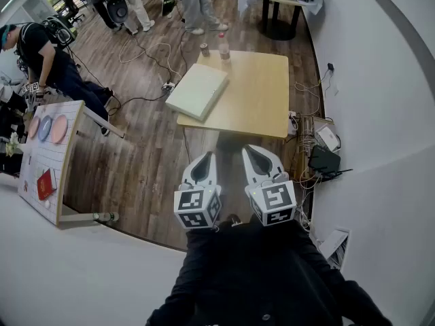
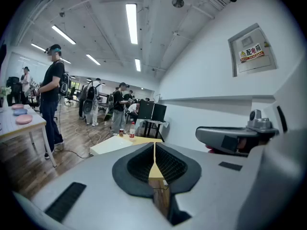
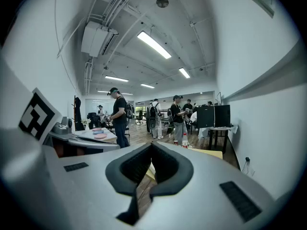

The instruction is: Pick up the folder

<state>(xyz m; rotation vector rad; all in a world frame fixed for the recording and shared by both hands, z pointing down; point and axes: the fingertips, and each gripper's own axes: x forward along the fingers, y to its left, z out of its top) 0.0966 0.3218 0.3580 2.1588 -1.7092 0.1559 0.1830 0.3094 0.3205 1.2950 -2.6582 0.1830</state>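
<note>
Pale folder (image 1: 197, 90) on wooden surface (image 1: 258, 97), left gripper (image 1: 208, 156) and right gripper (image 1: 249, 149) closed, empty, wall label (image 2: 252, 53) reads 配电箱

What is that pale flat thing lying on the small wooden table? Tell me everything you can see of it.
The folder is a pale, greenish-white rectangle, closed, with a fairly thick edge; it looks like card or plastic. It lies flat and askew on the left side of the wooden table, partly jutting past that edge. Nothing rests on it or holds it.

White walls (image 1: 380, 80) flank a wooden floor (image 1: 136, 168).
</note>
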